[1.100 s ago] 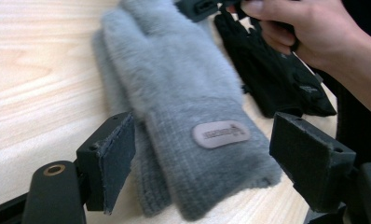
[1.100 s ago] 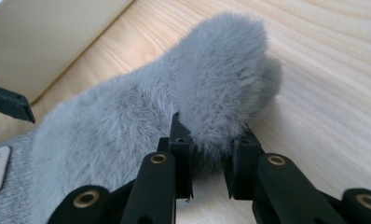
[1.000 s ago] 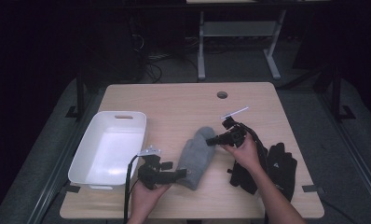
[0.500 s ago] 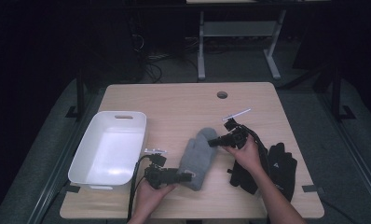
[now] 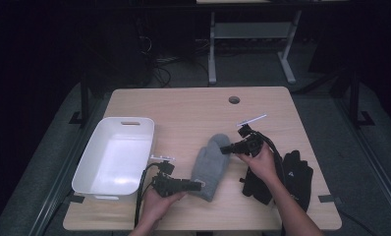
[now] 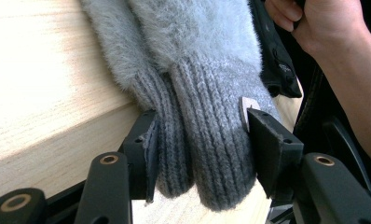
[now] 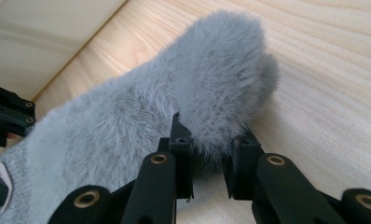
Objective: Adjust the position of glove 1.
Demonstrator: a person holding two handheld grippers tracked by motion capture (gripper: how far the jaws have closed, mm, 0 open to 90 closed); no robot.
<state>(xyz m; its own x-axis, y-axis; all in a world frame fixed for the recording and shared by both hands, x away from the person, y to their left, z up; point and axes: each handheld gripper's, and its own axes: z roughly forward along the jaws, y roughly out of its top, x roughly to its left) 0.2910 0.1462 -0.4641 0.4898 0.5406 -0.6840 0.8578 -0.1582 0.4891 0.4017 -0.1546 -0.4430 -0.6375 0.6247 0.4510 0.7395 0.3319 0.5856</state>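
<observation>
— From up high, what's on the table (image 5: 183,105)?

— A grey mitten (image 5: 210,164) lies near the middle, beside a white tub (image 5: 93,167). The left claw (image 5: 196,186) is at its cuff, the right claw (image 5: 226,149) at its fuzzy tip. Black gloves (image 5: 296,172) lie by the right arm.

— And the left gripper view?

— The left claw (image 6: 200,140) has its jaws set either side of the ribbed cuff, pressing it.

— The right gripper view?

— The right claw (image 7: 207,161) is pinched on a tuft of the mitten's (image 7: 141,116) furry end, resting on the wood.

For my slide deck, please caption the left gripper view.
Left gripper jaws around the grey mittens' ribbed cuffs.
</observation>
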